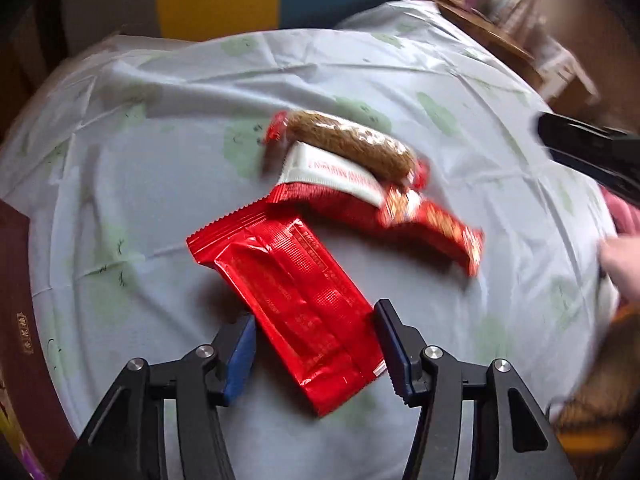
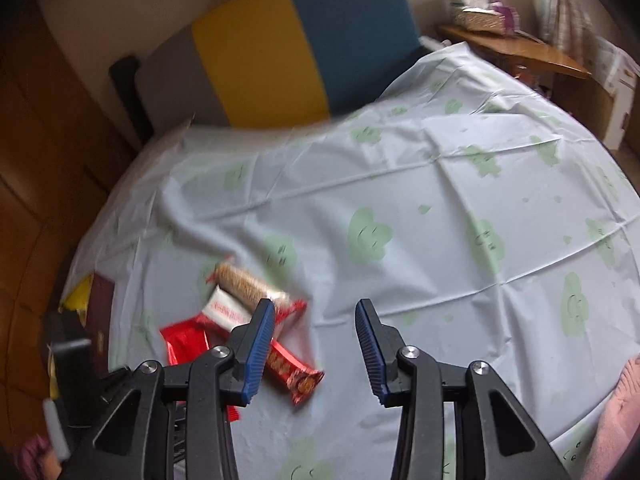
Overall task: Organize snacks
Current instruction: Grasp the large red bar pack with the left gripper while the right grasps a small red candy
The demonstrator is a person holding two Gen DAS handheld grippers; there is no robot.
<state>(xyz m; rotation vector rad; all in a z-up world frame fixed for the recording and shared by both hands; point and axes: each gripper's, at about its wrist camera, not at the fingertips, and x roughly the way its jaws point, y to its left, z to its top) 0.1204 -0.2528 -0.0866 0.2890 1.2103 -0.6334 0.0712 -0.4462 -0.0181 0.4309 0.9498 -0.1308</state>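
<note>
A shiny red snack packet [image 1: 294,300] lies on the pale blue tablecloth [image 1: 160,200]. My left gripper [image 1: 316,344] is open, its fingers on either side of the packet's near end. Behind it lie a brown roll in clear wrap [image 1: 348,146], a white packet [image 1: 332,174] and a red patterned bar [image 1: 432,226], piled together. In the right wrist view the same pile shows at lower left: roll [image 2: 244,280], white packet [image 2: 226,308], red packet [image 2: 186,342], patterned bar [image 2: 294,372]. My right gripper [image 2: 316,340] is open and empty, above the cloth to the right of the pile.
A dark brown box [image 1: 20,320] sits at the table's left edge; it also shows in the right wrist view [image 2: 102,320]. A yellow and blue cushion [image 2: 300,48] stands behind the table. A wooden shelf with clutter [image 2: 516,48] is at the back right.
</note>
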